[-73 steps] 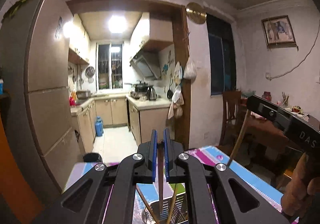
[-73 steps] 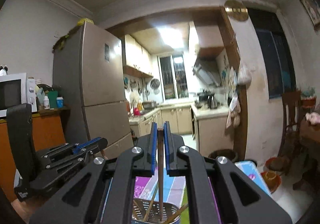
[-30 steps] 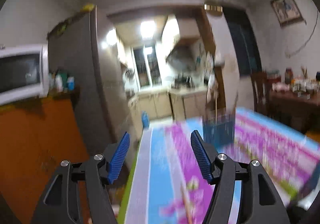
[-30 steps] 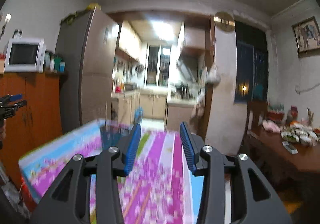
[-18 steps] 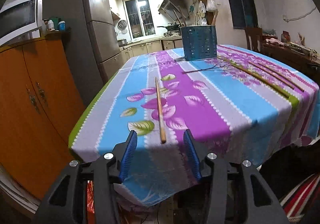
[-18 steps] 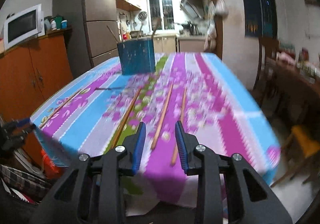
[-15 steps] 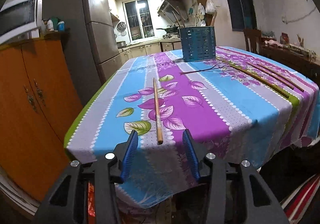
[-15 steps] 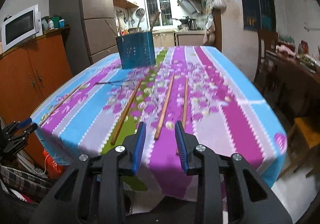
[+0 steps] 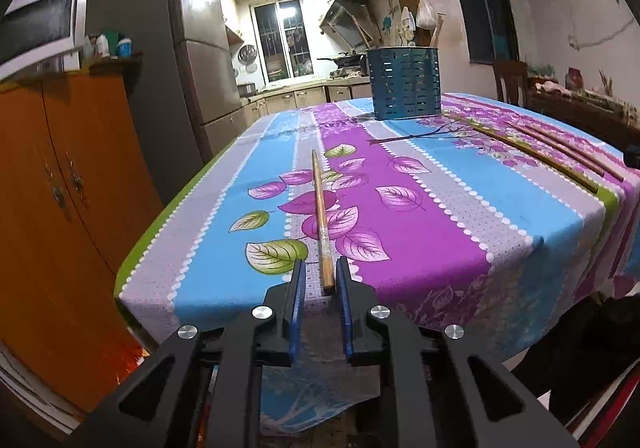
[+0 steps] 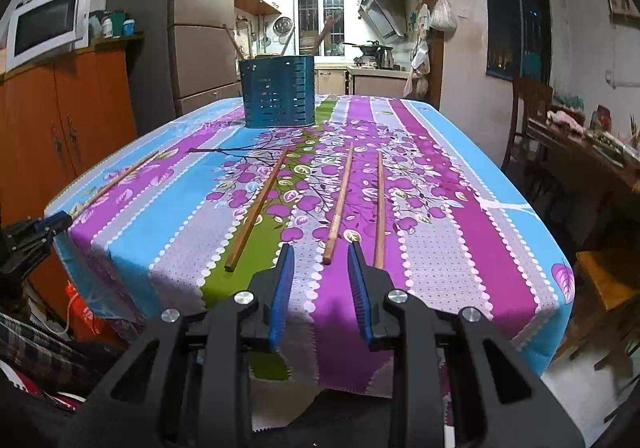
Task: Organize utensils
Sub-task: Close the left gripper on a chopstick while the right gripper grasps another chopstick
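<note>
A blue slotted utensil holder (image 9: 405, 83) (image 10: 278, 91) with a few chopsticks in it stands at the far end of the table. One wooden chopstick (image 9: 321, 215) lies lengthwise on the left side; it also shows in the right wrist view (image 10: 120, 176). My left gripper (image 9: 321, 280) is open, its jaws on either side of this chopstick's near end, not closed on it. Three chopsticks lie in front of my right gripper (image 10: 320, 262): a left one (image 10: 258, 205), a middle one (image 10: 339, 203) and a right one (image 10: 379, 203). The right gripper is open and empty, just short of the middle one's near end.
The table has a floral striped cloth (image 10: 440, 207) hanging over its front edge. An orange cabinet (image 9: 60, 175) with a microwave (image 10: 48, 23) stands left, a fridge (image 10: 200, 35) behind it. A wooden chair (image 10: 528, 111) and a cluttered side table (image 10: 592, 143) stand right.
Both grippers let go of chopsticks over the holder, opened and drew back to the table's near edge. Over the last half second both moved in on chopstick ends and the left jaws narrowed.
</note>
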The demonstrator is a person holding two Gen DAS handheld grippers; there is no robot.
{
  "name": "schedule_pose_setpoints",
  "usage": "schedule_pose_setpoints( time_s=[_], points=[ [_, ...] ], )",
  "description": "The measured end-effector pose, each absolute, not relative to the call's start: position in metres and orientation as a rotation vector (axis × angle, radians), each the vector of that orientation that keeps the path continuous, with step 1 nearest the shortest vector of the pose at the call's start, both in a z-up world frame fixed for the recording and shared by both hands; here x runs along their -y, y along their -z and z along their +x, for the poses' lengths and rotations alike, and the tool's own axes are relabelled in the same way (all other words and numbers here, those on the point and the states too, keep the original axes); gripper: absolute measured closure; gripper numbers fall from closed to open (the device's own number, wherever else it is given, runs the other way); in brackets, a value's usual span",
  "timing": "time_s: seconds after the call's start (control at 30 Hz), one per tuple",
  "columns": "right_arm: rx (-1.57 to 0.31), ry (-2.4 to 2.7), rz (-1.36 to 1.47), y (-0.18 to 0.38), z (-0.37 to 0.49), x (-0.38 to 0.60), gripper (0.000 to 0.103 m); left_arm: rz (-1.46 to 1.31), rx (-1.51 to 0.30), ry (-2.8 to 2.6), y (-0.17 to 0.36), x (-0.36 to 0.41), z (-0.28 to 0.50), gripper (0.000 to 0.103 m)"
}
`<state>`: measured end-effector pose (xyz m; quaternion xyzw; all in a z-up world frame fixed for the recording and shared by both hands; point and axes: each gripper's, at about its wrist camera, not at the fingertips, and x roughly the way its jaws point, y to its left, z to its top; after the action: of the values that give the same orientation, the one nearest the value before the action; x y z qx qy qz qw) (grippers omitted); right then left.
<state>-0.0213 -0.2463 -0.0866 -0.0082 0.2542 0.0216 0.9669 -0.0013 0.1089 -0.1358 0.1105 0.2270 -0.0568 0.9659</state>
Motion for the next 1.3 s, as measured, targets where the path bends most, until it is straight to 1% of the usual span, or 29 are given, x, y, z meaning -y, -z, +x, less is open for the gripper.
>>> schedule_pose_setpoints(
  time_s=[0.1, 0.17, 0.33, 0.47, 0.53, 0.7, 0.83, 1.3],
  points=[
    [-0.487, -0.027, -0.052, 0.088, -0.021, 0.240, 0.077, 0.222, -0.448, 0.115, 0.137, -0.109, -0.002, 0.087],
    [-0.478, -0.014, -0.072, 0.090, -0.018, 0.237, 0.077, 0.205, -0.443, 0.132, 0.138, -0.109, -0.001, 0.095],
    [-0.482, 0.018, -0.083, 0.100, -0.005, 0.237, 0.077, 0.177, -0.437, 0.132, 0.139, -0.108, 0.002, 0.095],
    [-0.506, 0.031, -0.057, 0.113, 0.013, 0.242, 0.085, 0.184, -0.433, 0.136, 0.139, -0.104, 0.005, 0.095],
    [-0.515, 0.037, -0.045, 0.118, 0.018, 0.244, 0.087, 0.190, -0.430, 0.134, 0.140, -0.102, 0.005, 0.095],
    [-0.477, 0.043, -0.033, 0.124, 0.021, 0.247, 0.089, 0.198, -0.424, 0.129, 0.141, -0.101, 0.005, 0.095],
    [-0.471, 0.048, -0.015, 0.124, 0.020, 0.244, 0.097, 0.196, -0.421, 0.126, 0.142, -0.101, 0.005, 0.095],
    [-0.469, 0.056, 0.027, 0.111, 0.014, 0.249, 0.098, 0.227, -0.427, 0.100, 0.138, -0.092, 0.004, 0.096]
  ],
)
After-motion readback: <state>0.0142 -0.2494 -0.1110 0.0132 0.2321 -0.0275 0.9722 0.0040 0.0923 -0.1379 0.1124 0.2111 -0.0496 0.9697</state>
